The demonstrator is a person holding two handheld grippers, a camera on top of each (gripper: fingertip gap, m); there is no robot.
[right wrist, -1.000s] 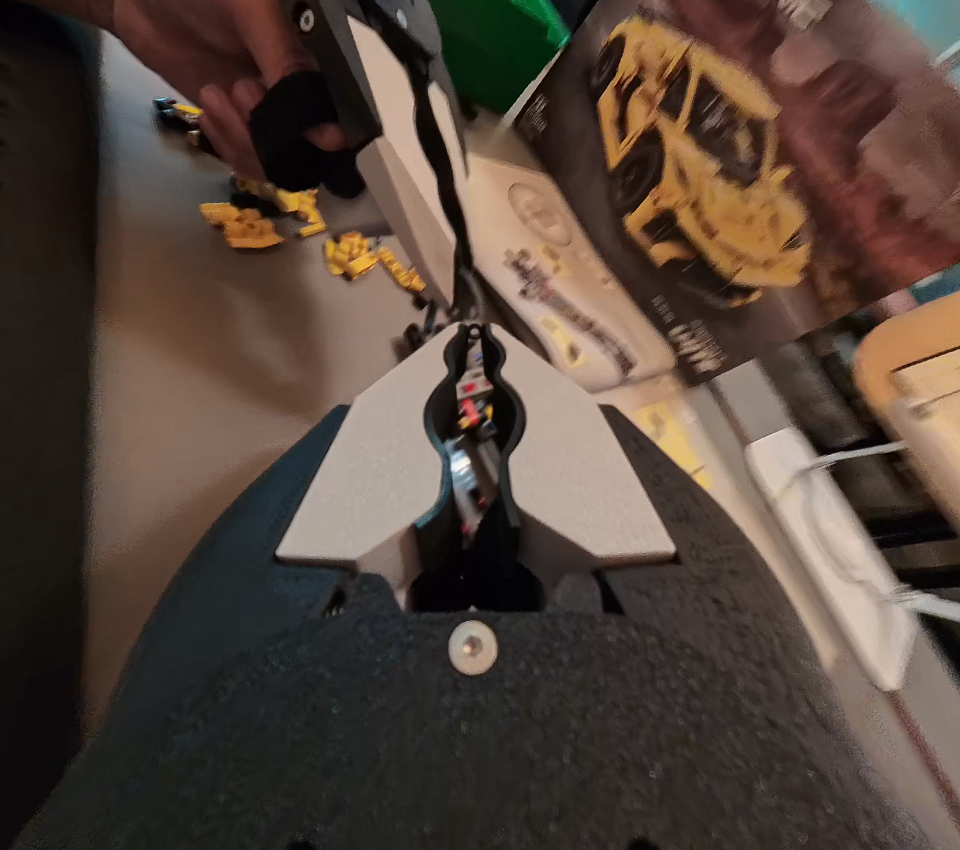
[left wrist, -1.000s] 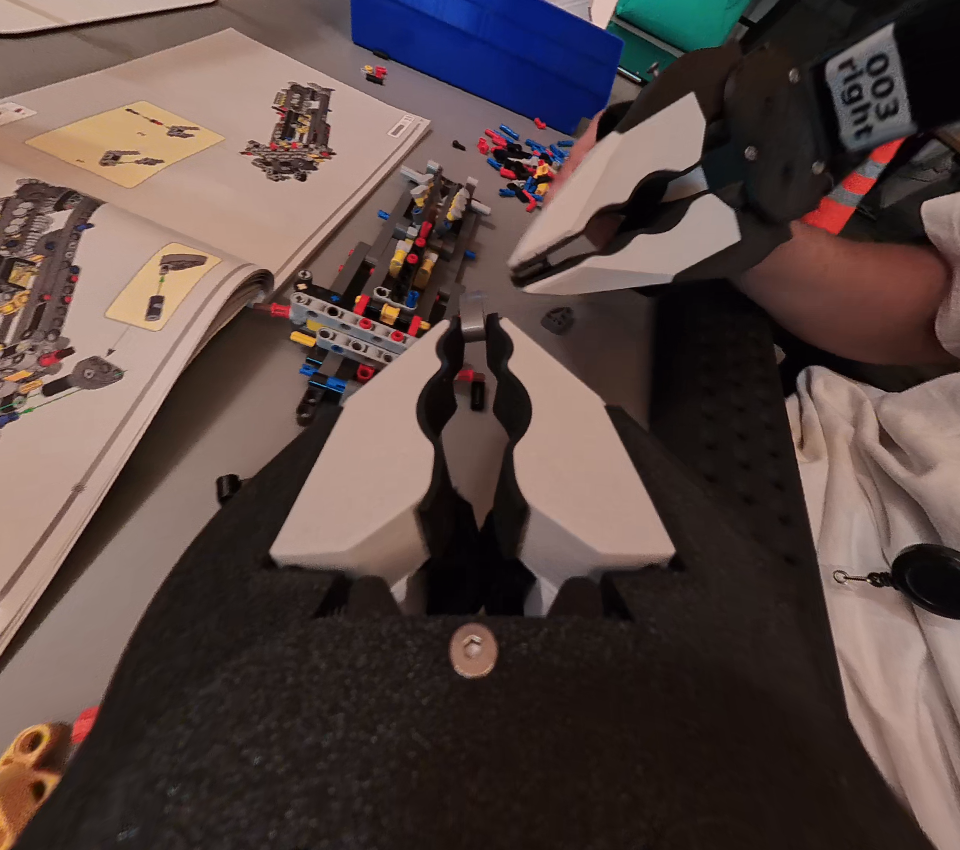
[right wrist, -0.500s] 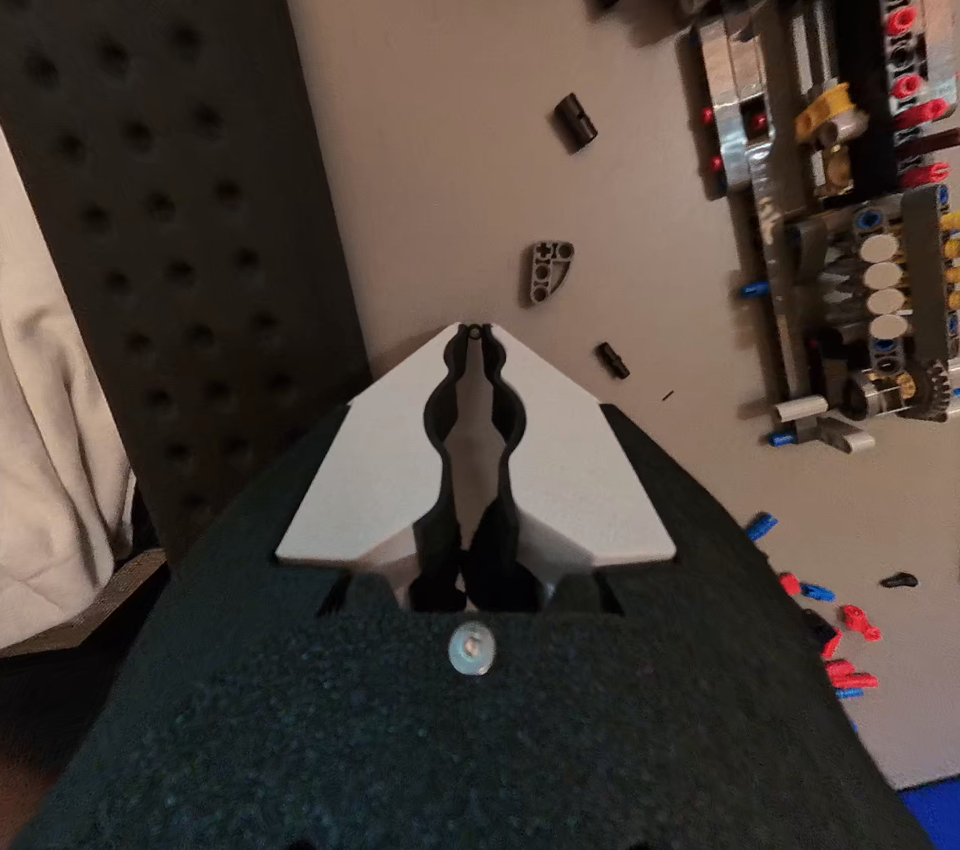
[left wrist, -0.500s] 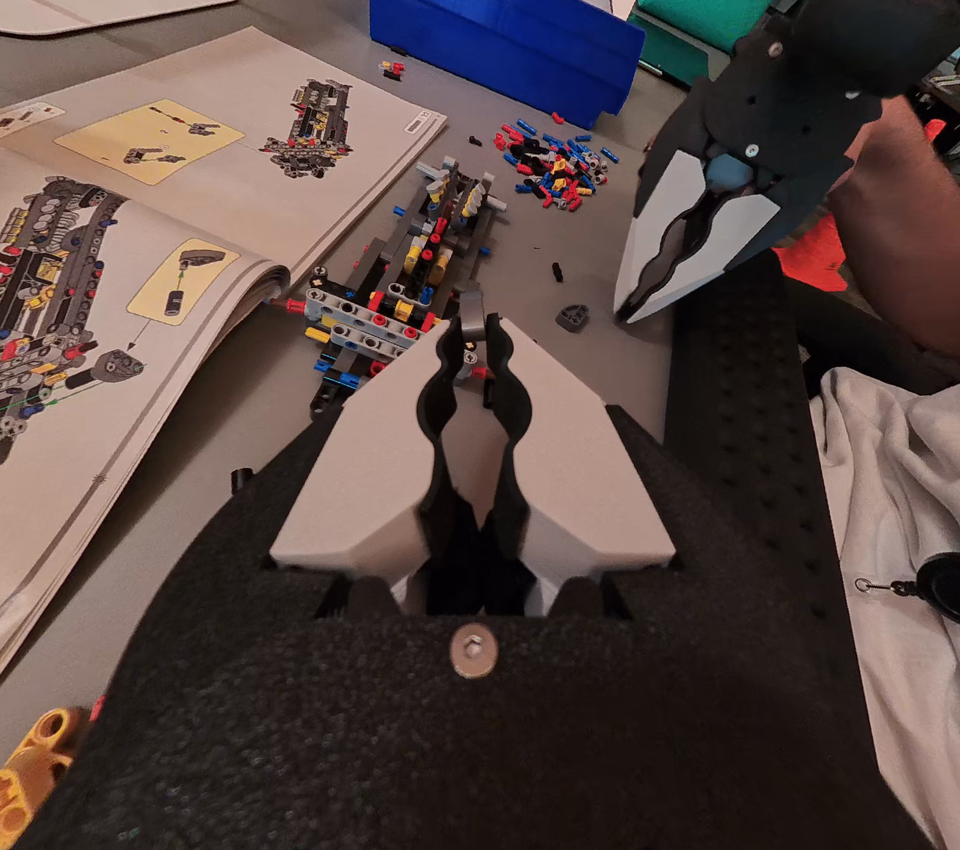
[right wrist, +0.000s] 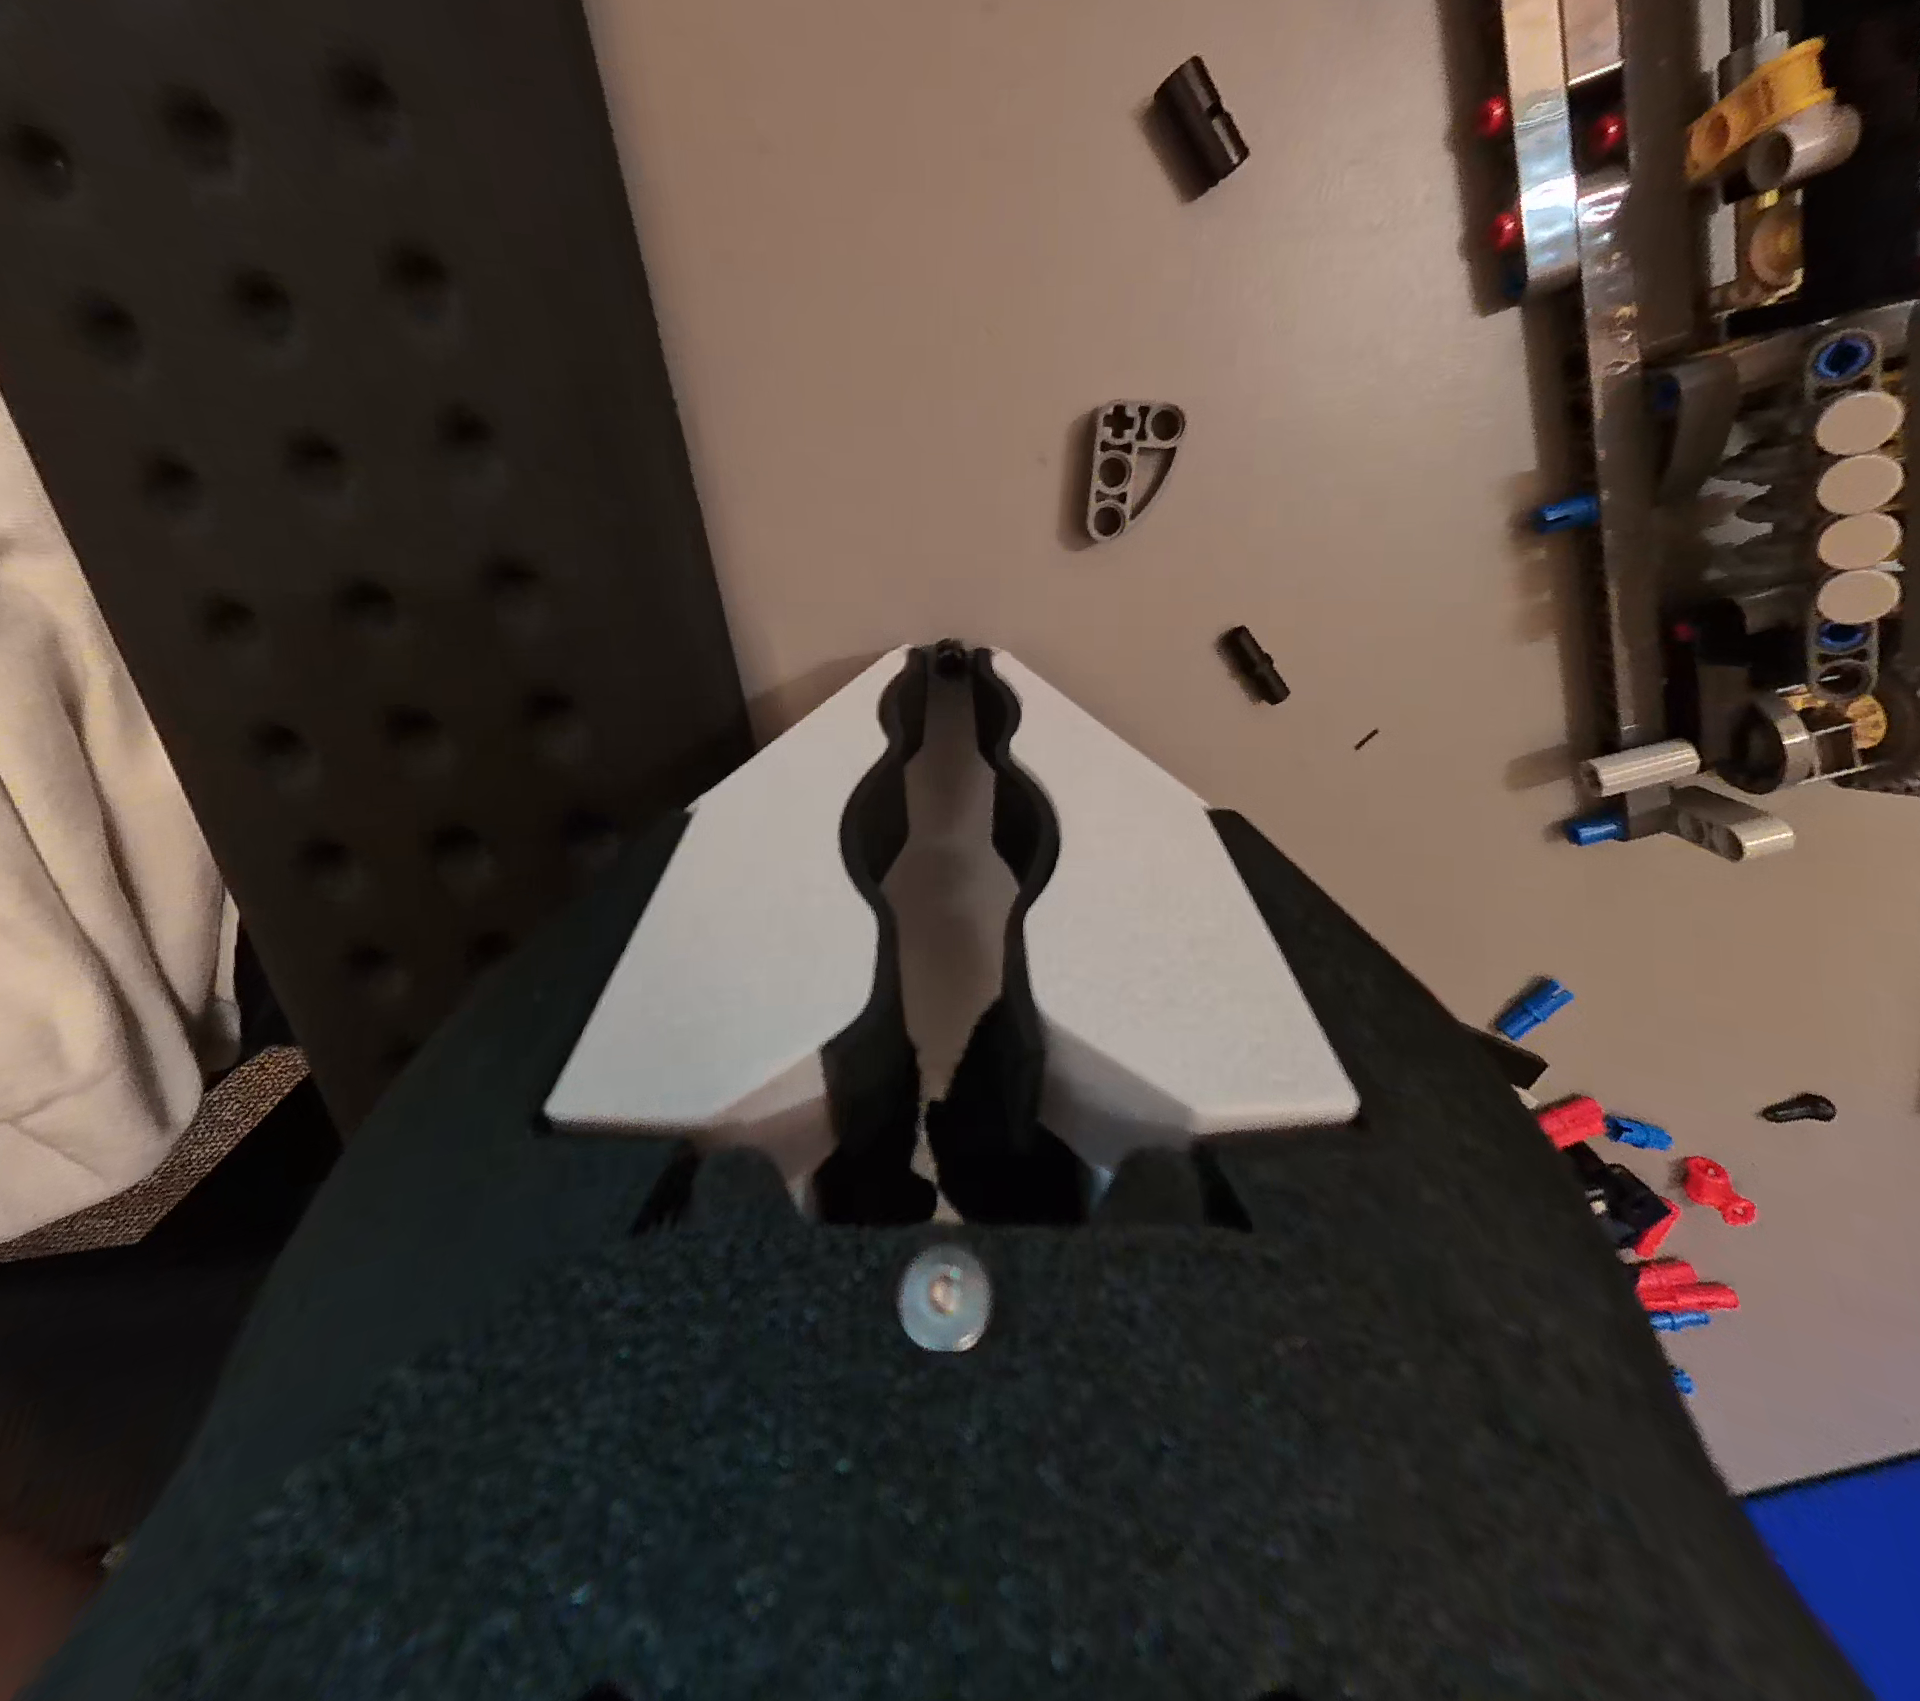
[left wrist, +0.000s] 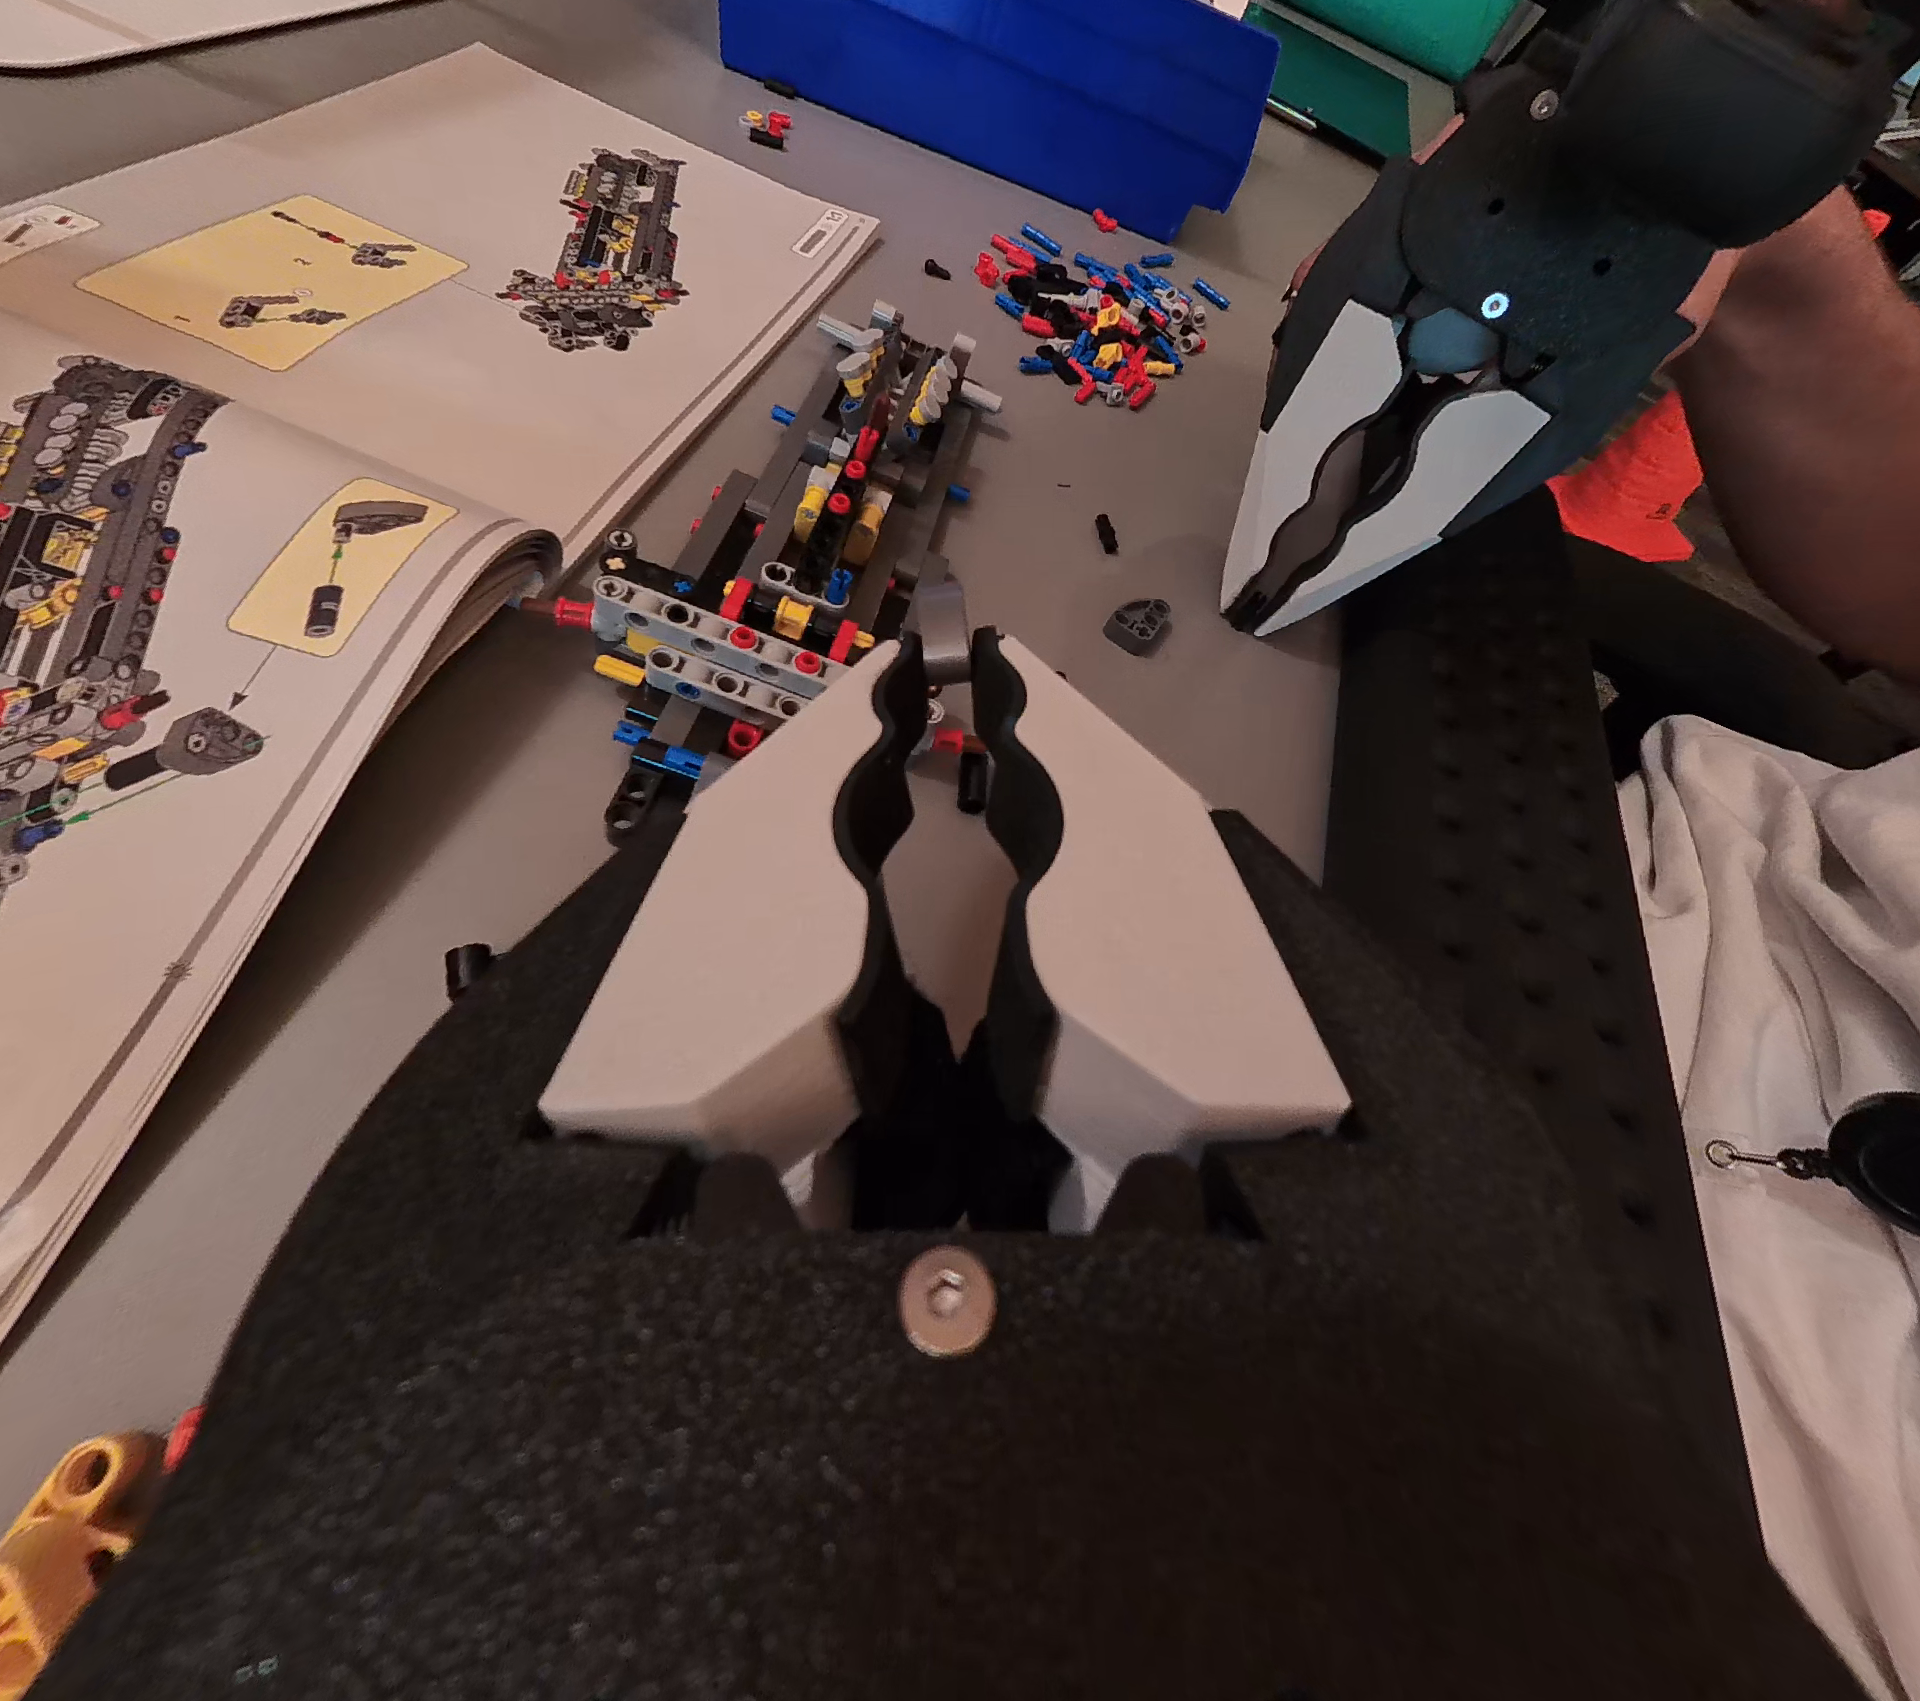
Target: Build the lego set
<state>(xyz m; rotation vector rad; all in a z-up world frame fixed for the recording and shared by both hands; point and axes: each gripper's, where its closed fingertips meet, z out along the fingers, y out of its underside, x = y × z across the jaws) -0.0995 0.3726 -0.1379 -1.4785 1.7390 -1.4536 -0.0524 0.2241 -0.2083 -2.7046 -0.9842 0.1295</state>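
The left tongs (left wrist: 943, 652) pinch a small grey piece (left wrist: 943, 628) at their very tips, held just above the near end of the half-built lego chassis (left wrist: 805, 550) on the grey tabletop (left wrist: 436, 799). The right tongs (right wrist: 948, 657) are nearly closed on a tiny black pin (right wrist: 948, 659), a detail only the right wrist view gives; in the left wrist view the same tongs (left wrist: 1252, 612) show from the side, pointing steeply down with their tips close to the tabletop at the right, the person's forearm (left wrist: 1808, 467) behind them. The right wrist view looks almost straight down and shows a grey curved liftarm (right wrist: 1127, 472) lying flat just beyond the tips, a black connector (right wrist: 1200, 129) farther off, another black pin (right wrist: 1254, 664) to the right, and the chassis at the right edge. Only the left wrist view takes in the wider scene: the open instruction booklet (left wrist: 312, 425) to the left of the chassis, a heap of red, blue and black pins (left wrist: 1101, 326) beyond it, a blue bin (left wrist: 987, 30) at the far side, and a black perforated mat (left wrist: 1455, 820) along the right.
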